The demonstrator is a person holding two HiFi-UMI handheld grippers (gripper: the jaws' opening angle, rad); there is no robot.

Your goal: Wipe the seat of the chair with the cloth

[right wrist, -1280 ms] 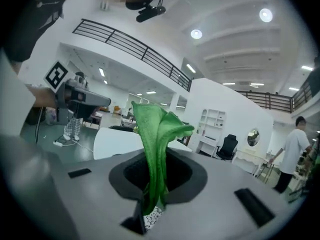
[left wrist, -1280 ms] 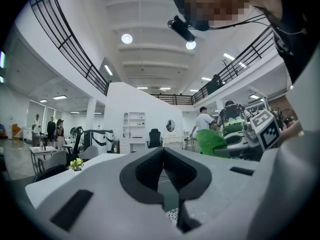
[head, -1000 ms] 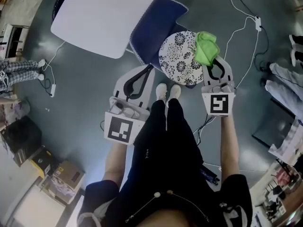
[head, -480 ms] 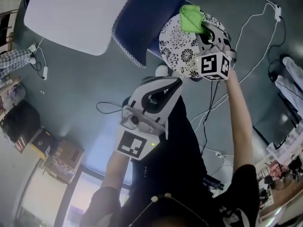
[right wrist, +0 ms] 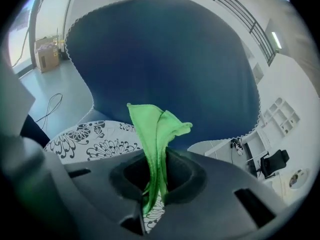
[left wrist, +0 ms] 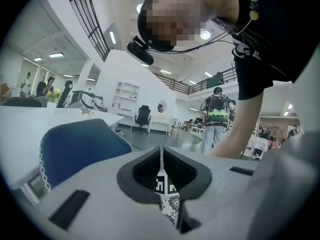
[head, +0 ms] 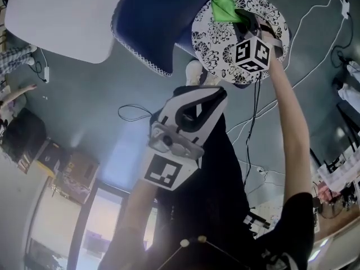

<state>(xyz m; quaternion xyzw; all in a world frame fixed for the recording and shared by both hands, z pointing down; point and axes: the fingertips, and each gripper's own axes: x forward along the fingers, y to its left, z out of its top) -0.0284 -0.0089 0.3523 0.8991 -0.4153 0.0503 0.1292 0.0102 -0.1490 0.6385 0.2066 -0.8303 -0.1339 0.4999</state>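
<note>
- Head view: over the last second the right gripper (head: 245, 22) has reached out from the near right rim of the chair seat (head: 214, 41). It is now at the top of the frame, beside the blue backrest (head: 149, 21).
- The green cloth (head: 225, 7) has travelled with it across the floral seat, so I judge a wiping stroke to be under way.
- The left gripper (head: 218, 94) has risen to mid-frame and hangs clear of the seat, doing no work.
- Left gripper view: the left gripper (left wrist: 161, 170) has its jaws pressed together with nothing between them. Only a sliver of the patterned seat shows through the slit.
- Right gripper view: the right gripper (right wrist: 154, 191) is clamped tight on the cloth (right wrist: 156, 131). The cloth's free fold stands up ahead of the jaws, over the seat (right wrist: 95, 140), with the backrest (right wrist: 165, 59) filling the frame behind.
</note>
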